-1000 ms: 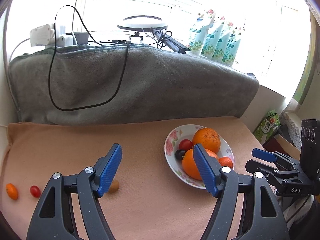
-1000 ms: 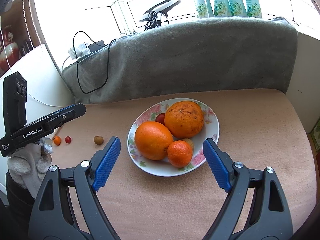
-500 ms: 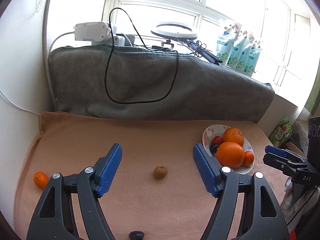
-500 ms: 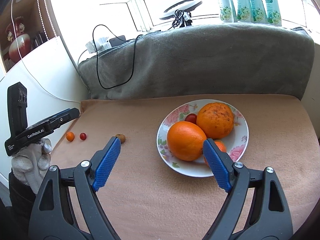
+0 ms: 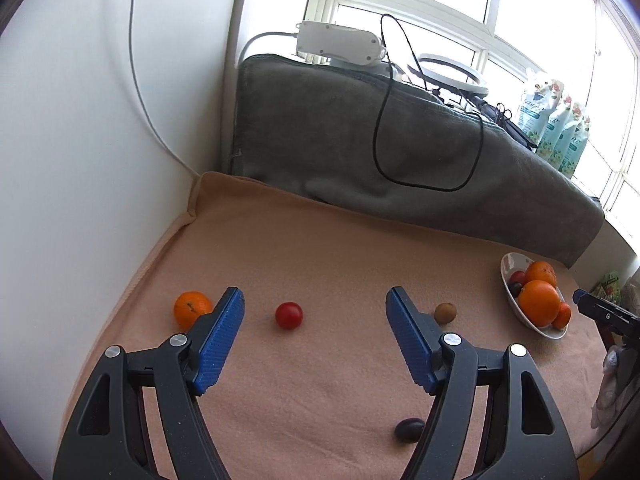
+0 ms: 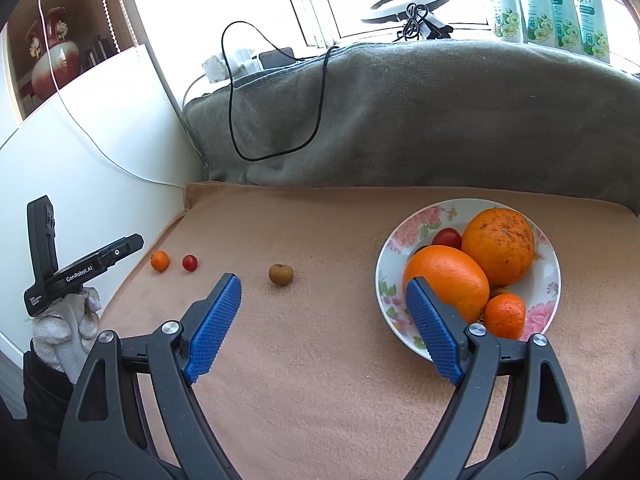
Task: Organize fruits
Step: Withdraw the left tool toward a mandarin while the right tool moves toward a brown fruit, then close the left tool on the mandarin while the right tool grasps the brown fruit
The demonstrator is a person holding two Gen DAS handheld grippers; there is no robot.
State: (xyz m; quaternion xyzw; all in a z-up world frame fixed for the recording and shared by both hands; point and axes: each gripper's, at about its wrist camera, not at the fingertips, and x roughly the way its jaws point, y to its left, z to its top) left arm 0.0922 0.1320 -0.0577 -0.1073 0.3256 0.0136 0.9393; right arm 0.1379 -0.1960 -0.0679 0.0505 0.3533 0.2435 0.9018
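Left gripper point(image 5: 314, 312), jaws apart and empty, has the cherry tomato point(image 5: 289, 315) at twelve o'clock, nearer than the right gripper point(image 6: 322, 304), equally agape.

Each claw point(image 5: 314, 312) has black, triangular-cutout arms with silver screws and ribbed blue pads point(image 6: 214, 320). At nine o'clock in the right view, a white knit glove point(image 6: 66, 332) grips a black "GenRobot.AI" body.

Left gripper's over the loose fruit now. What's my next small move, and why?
Probably ease the left gripper forward and down around the cherry tomato: its jaws are open and empty, and the tomato lies loose on the blanket almost between the fingertips, far from the bowl.
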